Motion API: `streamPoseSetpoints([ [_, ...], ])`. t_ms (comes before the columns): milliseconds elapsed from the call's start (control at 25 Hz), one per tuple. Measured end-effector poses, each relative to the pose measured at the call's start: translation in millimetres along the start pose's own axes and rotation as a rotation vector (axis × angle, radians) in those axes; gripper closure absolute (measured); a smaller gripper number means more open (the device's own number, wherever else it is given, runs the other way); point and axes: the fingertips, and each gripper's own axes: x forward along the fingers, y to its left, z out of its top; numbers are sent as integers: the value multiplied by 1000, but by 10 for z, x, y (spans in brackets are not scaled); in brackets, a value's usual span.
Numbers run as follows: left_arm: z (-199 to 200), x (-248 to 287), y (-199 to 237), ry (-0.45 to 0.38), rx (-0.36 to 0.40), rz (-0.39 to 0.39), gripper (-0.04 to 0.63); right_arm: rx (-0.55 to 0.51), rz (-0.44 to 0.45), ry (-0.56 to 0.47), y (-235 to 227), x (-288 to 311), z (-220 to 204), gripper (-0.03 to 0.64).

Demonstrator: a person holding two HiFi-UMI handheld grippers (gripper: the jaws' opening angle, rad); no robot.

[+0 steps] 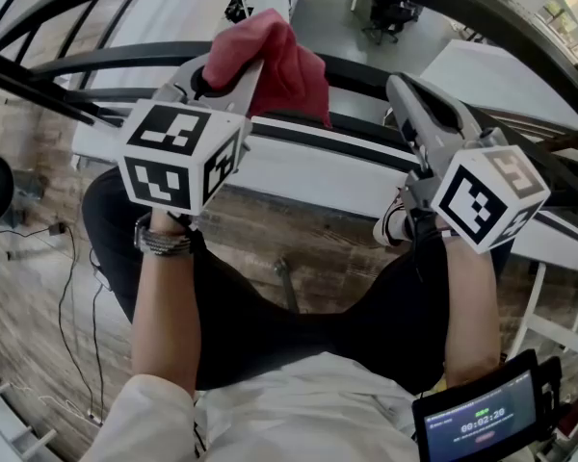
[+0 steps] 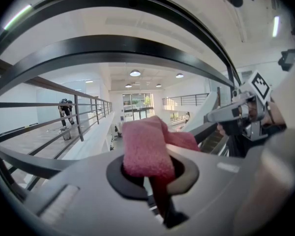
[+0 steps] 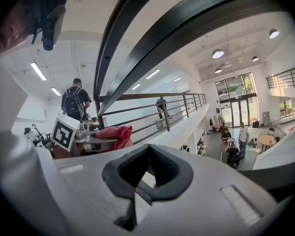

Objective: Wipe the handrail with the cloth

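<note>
Balcony of brick-patterned floor [image 1: 270, 227] over bright white atrium [image 3: 236, 132], smooth dark curved handrail [image 1: 366, 69] ahead, fuzzy red cloth [image 1: 287, 61] pinched between closed jaws of left gripper [image 1: 253, 68] near that rail, right gripper [image 1: 397, 85] closed on nothing alongside.

Brick-pattern floor [image 1: 299, 243] under the person, w/ thin black cable [image 1: 70, 277] lying loose on it at left. One white sneaker [image 1: 393, 221] stands on it at right, just beside white ledge [image 1: 366, 186] along floor's edge.
</note>
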Motion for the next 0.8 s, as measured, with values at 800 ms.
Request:
streamPoseSetpoints([
  [800,-55,-186,389,-26,-71,98,566,-11,37,3,116,76,40,615],
])
